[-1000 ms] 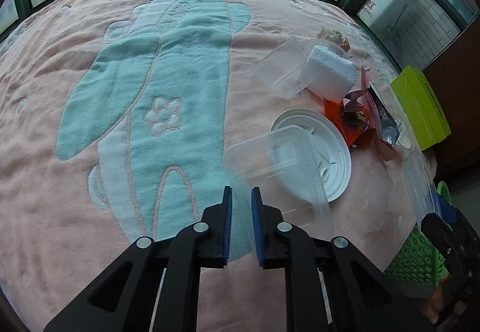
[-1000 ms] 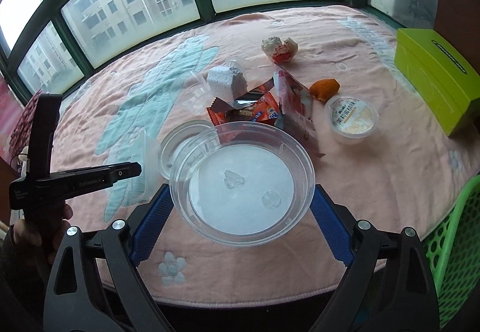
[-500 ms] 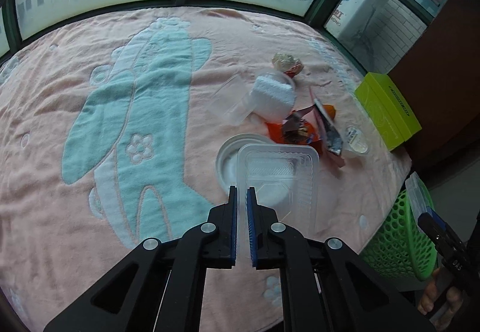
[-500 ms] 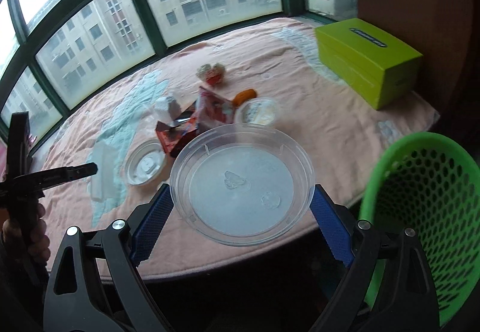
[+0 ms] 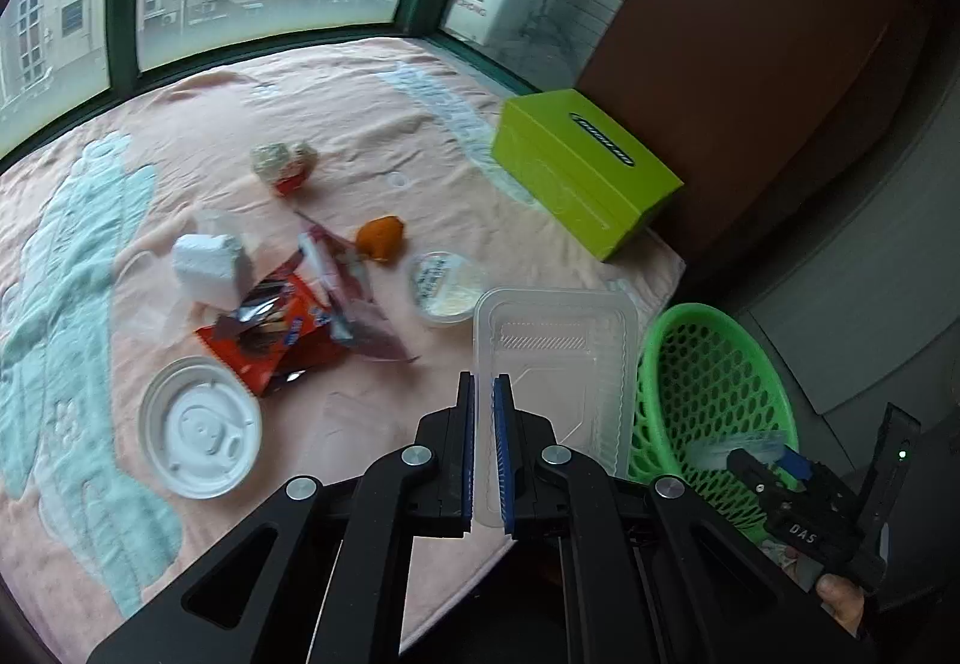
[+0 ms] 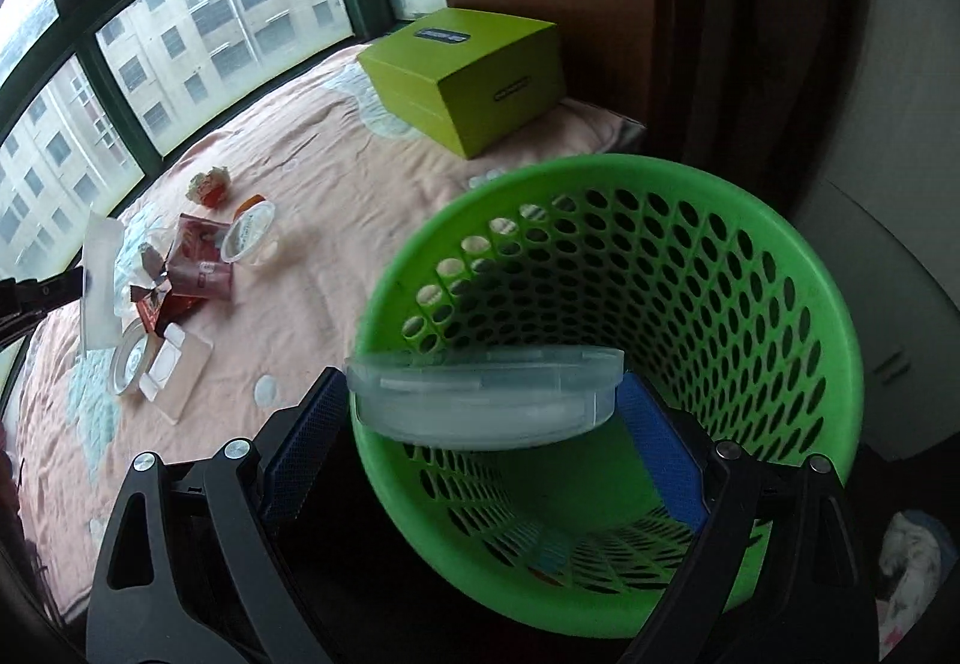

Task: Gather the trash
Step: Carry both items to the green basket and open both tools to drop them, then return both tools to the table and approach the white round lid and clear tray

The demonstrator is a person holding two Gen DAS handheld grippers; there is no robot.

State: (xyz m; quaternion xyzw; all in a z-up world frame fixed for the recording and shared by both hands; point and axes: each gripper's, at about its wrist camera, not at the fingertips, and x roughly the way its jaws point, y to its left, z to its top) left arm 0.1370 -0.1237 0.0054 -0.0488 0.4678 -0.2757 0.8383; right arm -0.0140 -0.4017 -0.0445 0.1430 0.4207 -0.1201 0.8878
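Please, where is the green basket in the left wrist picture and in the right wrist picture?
Left wrist: the green basket is at the lower right, beyond the table's edge.
Right wrist: the green basket fills the centre and right, under the round clear lid.
Shared landmark: the yellow-green box.

We see a clear round lid (image 6: 486, 400) held level over the green basket (image 6: 780, 304), a clear rectangular tray (image 5: 555, 364) raised beside it.

The mouth of the green basket (image 6: 798, 268) was left open, partly spanned by a held round lid (image 6: 486, 394). The bedspread (image 5: 384, 99) behind the wrappers (image 5: 282, 334) was left clear.
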